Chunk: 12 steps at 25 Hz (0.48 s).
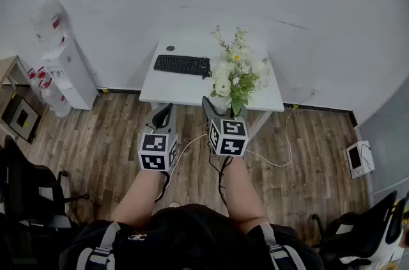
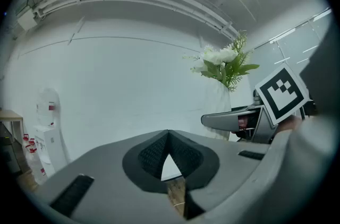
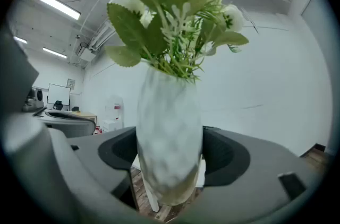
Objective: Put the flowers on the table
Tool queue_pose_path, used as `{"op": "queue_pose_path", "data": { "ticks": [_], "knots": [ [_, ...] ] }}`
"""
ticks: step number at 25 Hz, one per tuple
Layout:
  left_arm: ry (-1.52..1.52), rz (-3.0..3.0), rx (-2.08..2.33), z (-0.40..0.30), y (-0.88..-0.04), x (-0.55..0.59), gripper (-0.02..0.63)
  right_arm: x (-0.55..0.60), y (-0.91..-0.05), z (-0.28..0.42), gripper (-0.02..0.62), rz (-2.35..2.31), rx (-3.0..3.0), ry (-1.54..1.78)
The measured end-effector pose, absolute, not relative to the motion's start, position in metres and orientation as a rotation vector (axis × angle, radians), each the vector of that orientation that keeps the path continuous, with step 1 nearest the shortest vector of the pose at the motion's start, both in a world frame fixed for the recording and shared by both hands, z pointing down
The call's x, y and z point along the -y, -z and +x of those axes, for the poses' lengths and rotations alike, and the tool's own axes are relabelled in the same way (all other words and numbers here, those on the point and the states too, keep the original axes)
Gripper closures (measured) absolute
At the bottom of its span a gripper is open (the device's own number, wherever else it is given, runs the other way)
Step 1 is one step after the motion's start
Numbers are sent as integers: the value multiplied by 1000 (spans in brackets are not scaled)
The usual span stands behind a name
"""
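A white vase [image 1: 222,103] of white flowers with green leaves [image 1: 236,70] is upright between the jaws of my right gripper [image 1: 220,110], which is shut on its body. In the right gripper view the vase [image 3: 170,138] fills the gap between both pads of the gripper [image 3: 170,162], with the flowers [image 3: 170,16] above. It is held in the air at the near edge of the white table [image 1: 185,88]. My left gripper [image 1: 162,115] is level beside it to the left, shut and empty [image 2: 169,135]. From there I see the flowers [image 2: 223,63] to the right.
A black keyboard [image 1: 182,64] and a small round object [image 1: 170,48] lie on the table. A water dispenser [image 1: 64,73] stands at the left wall. Black office chairs [image 1: 25,192] flank me. A cable [image 1: 281,157] runs over the wooden floor.
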<state>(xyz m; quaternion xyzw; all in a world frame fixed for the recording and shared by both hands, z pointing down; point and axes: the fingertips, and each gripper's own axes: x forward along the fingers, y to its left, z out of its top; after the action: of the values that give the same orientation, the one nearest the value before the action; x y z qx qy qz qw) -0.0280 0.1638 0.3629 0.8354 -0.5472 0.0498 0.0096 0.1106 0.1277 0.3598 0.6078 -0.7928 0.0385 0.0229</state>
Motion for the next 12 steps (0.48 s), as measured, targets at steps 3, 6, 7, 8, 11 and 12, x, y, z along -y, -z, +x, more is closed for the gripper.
{"op": "queue_pose_path", "data": {
  "ticks": [3, 6, 7, 8, 11, 12],
  "knots": [
    [-145, 2616, 1707, -27, -362, -162, 604, -125, -359, 110, 229, 1882, 2450, -111],
    [-144, 2612, 1707, -30, -364, -159, 604, -121, -361, 106, 225, 1877, 2461, -120],
    [-144, 2610, 1707, -31, -365, -157, 604, -120, -362, 105, 224, 1877, 2464, -121],
    [-145, 2609, 1706, -32, -366, -155, 604, -118, -363, 104, 224, 1877, 2464, -120],
    [-148, 2607, 1701, -38, -369, -150, 604, -112, -365, 98, 224, 1877, 2464, -121],
    [-148, 2609, 1701, -40, -370, -150, 604, -112, -365, 97, 224, 1879, 2465, -120]
  ]
}}
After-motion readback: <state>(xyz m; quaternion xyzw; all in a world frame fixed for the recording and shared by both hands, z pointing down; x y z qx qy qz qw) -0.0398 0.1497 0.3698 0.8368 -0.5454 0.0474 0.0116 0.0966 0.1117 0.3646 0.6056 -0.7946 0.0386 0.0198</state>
